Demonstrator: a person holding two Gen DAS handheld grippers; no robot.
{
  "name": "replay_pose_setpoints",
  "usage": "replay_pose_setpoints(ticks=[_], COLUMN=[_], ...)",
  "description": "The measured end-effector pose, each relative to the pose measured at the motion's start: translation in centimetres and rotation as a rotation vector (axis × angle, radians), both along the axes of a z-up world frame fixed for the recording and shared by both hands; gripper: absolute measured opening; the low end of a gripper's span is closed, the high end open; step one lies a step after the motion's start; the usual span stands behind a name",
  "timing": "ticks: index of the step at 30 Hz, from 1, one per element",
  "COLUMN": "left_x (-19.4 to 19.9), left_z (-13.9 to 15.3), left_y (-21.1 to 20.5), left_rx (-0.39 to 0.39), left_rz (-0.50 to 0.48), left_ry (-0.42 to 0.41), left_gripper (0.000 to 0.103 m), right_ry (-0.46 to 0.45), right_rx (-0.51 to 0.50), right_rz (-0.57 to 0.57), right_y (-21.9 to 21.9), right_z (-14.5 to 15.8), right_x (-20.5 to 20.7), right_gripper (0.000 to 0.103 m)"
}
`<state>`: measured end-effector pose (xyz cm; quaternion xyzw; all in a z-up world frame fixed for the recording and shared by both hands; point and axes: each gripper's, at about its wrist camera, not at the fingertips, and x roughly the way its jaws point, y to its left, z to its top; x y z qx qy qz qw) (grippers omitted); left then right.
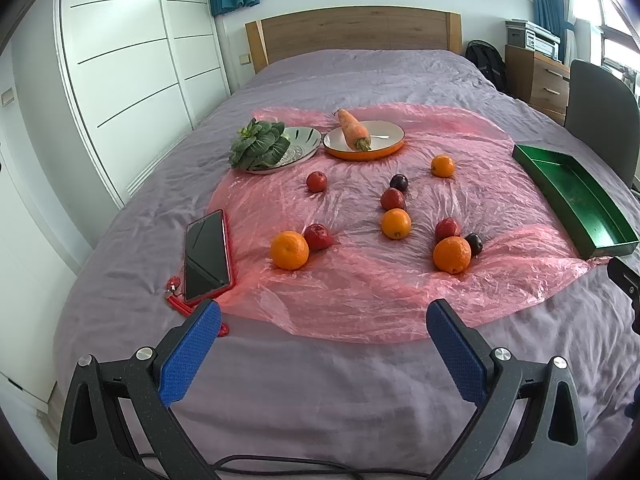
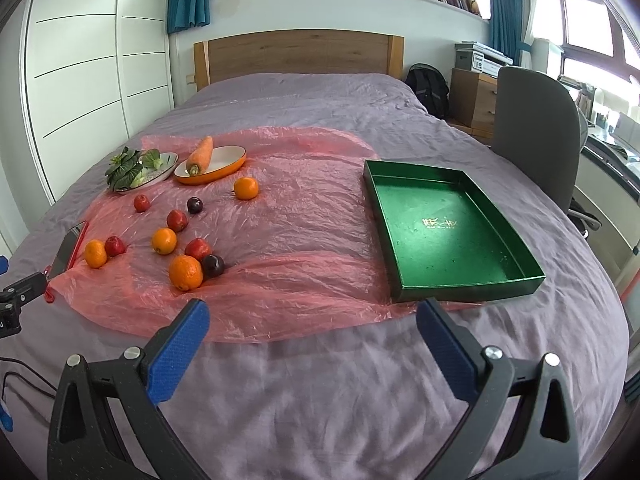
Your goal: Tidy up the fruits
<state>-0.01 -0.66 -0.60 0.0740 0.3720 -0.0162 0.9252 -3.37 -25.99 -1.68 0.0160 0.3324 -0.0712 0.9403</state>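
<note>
Several oranges, red apples and dark plums lie scattered on a pink plastic sheet [image 1: 352, 280] on the bed. The nearest are an orange [image 1: 452, 255] beside a plum [image 1: 474, 243], and an orange [image 1: 289, 250] beside an apple [image 1: 318, 237]. An empty green tray [image 2: 460, 280] sits to the right [image 1: 600, 246]. My left gripper [image 1: 323, 318] is open and empty, hovering over the bed's near end. My right gripper [image 2: 313, 318] is open and empty, just short of the tray's near edge. The same orange [image 2: 185, 272] shows left in the right wrist view.
A carrot [image 1: 354, 130] lies on an orange-rimmed plate [image 1: 384, 148]; leafy greens [image 1: 258, 146] sit on a patterned plate [image 1: 304, 148]. A phone in a red case [image 1: 206, 254] lies left of the sheet. A grey chair [image 2: 536, 132] and wooden drawers stand right of the bed.
</note>
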Motion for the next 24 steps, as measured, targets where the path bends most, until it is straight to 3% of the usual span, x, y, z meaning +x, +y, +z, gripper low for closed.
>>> replay_pose_setpoints(ticks=[24], left_x=[1.2], left_z=[-1.1], left_y=[0.8], left_rx=[0.000], left_rz=[-0.005], left_ry=[0.034], left_gripper=[0.101], right_ry=[0.035], right_rx=[0.020], right_rz=[0.063], right_y=[0.6], right_z=[-1.3], right_x=[1.1], right_gripper=[0.103])
